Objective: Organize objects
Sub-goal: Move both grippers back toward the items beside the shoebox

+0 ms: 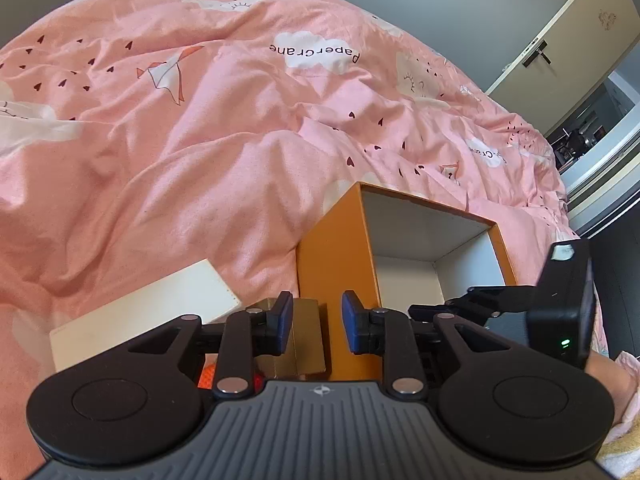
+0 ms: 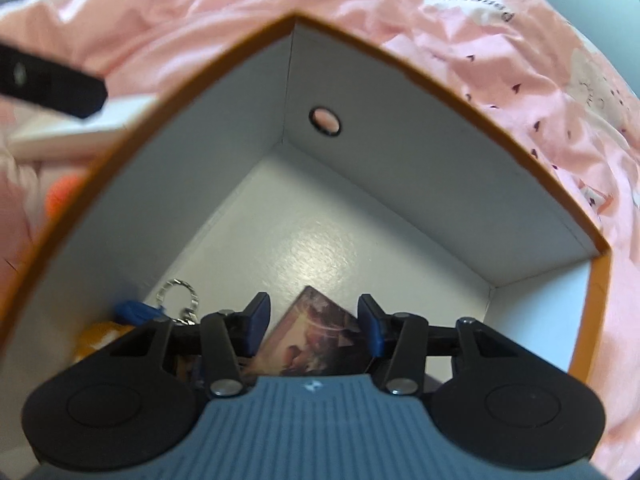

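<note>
An orange box (image 1: 332, 252) with white inner walls stands open on the pink bed. My left gripper (image 1: 317, 322) is open and empty beside the box's left wall, over a small tan carton (image 1: 306, 340). My right gripper (image 2: 314, 326) is open inside the orange box (image 2: 596, 312), just above a dark picture card (image 2: 316, 340) lying on the box floor. A metal keyring (image 2: 178, 294) with a blue and orange toy (image 2: 132, 312) lies in the box's left corner. The right gripper's body shows in the left wrist view (image 1: 560, 304).
A flat white box (image 1: 148, 312) lies left of the orange box. Something orange-red (image 1: 208, 376) shows under my left gripper. The rumpled pink duvet (image 1: 200, 140) fills the area. A cupboard door (image 1: 568, 32) stands at the far right.
</note>
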Tool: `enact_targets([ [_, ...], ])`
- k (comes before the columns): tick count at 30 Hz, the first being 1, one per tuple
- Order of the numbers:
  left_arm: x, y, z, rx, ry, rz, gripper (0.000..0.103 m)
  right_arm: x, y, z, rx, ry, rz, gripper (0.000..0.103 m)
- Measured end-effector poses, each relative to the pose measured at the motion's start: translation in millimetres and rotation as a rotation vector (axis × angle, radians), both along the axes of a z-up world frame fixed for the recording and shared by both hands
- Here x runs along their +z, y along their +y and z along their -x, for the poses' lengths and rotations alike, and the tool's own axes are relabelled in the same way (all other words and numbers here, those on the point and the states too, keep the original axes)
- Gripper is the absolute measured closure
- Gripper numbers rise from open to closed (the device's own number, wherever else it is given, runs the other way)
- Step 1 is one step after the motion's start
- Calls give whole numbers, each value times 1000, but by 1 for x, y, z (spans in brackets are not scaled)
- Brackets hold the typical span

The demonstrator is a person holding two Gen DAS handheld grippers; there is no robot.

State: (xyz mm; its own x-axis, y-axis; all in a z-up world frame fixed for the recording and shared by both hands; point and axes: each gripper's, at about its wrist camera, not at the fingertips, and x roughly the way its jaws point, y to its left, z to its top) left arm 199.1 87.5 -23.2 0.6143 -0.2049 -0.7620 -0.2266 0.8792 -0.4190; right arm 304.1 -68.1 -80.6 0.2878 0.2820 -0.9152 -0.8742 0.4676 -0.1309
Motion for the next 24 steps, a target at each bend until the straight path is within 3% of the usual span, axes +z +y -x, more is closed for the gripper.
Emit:
enact_targets([
  [6,8,-19,25,-23,-25,-71,71,30,-13,37,-98,-32,-98,51],
  [14,18,-35,62,-68,-58,-120,69,71,-39,101,-298,-67,-347,51],
  [18,23,-37,77,-70,-72,-173,65,83,-45,129,-364,-128,-416,50],
  [24,31,-29,102,-51,-127,-268,63,88,-46,158,-432,-122,-502,48],
])
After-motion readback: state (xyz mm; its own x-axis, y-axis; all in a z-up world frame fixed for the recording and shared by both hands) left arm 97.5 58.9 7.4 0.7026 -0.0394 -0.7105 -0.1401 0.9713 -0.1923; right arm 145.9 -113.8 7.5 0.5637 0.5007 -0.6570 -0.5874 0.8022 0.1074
